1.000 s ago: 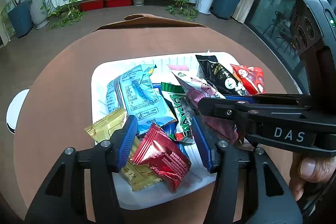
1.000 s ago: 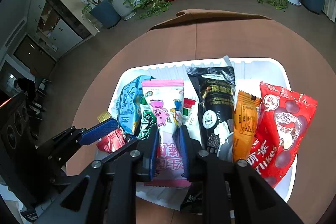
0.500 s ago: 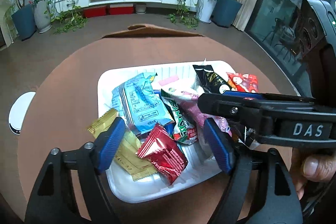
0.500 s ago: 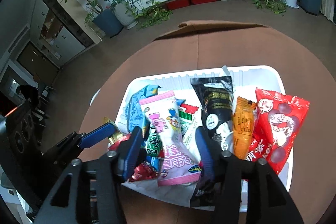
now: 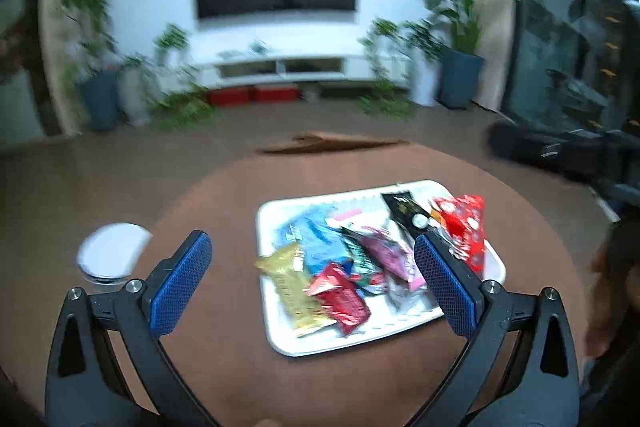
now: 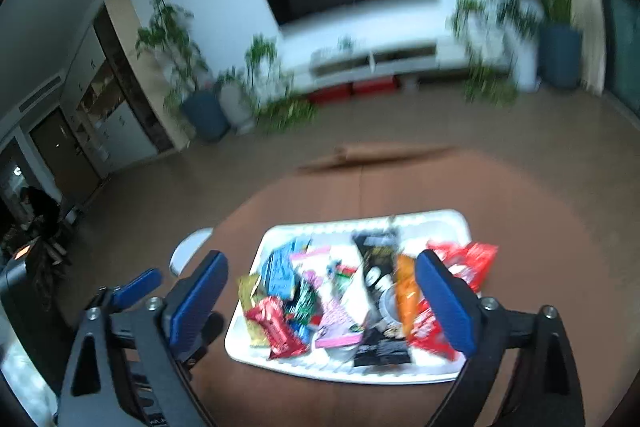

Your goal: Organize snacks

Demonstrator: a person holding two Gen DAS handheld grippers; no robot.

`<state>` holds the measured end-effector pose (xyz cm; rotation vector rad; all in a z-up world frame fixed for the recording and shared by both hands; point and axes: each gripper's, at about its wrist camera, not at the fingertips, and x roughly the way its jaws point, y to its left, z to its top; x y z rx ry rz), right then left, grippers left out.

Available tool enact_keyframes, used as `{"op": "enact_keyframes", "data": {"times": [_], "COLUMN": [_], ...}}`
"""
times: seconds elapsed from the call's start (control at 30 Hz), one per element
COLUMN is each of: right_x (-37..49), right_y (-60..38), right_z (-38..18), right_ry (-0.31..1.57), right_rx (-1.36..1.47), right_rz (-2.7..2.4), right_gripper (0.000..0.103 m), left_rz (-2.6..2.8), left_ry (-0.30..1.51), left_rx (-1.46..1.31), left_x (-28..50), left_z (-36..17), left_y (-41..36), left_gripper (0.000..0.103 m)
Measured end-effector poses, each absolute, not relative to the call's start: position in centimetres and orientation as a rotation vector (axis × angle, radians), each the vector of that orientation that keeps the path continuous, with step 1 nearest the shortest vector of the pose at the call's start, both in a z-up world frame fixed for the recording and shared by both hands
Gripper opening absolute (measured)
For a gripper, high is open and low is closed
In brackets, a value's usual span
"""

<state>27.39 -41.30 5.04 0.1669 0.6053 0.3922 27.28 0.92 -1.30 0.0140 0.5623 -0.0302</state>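
A white tray on the round brown table holds several snack packets: a gold one, a small red one, a blue one, a pink one, a black one and a large red one. The tray also shows in the right wrist view. My left gripper is open and empty, raised well above and in front of the tray. My right gripper is open and empty, also raised back from the tray. Both views are blurred.
A white round object lies at the table's left edge. A brown cardboard flap is at the table's far edge. The left gripper shows at the lower left of the right wrist view. Plants and a TV stand are beyond.
Both grippers have opened wide and pulled up and back from the tray. The right gripper has let go of the pink packet, which lies in the tray.
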Motion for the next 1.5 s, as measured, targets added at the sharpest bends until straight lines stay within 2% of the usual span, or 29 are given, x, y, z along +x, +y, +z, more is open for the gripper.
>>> {"op": "enact_keyframes", "data": {"times": [0.1,0.33,0.53,0.7,0.87,1.5], "right_x": [23.9,16.1,11.4,9.3,8.3,6.5], "right_y": [-42.5,-45.9,-47.7,-47.5,-47.0,-45.3], "right_z": [7.0,8.8,7.5,4.6,2.7,2.2], "right_ry": [0.474,0.264,0.309,0.476,0.548,0.544], "right_rx": [0.141,0.138,0.16,0.133,0.128,0.049], "right_rz": [0.367,0.232,0.226,0.177,0.179,0.183], "right_gripper": [0.103,0.103,0.103,0.103,0.103,0.103], "left_rz": [0.072,-0.03,-0.001,0.064,0.026,0.032], "left_ry": [0.493,0.516,0.61,0.673,0.714,0.715], "left_rx": [-0.018,-0.115,-0.08,-0.019,-0.038,-0.048], "left_x": [23.7,17.8,13.0,10.9,10.3,10.9], "left_z": [0.2,0.6,-1.5,-3.9,-5.4,-4.8], "left_y": [1.1,0.7,-1.2,-3.0,-3.7,-3.0], "left_gripper": [0.103,0.103,0.103,0.103,0.103,0.103]}}
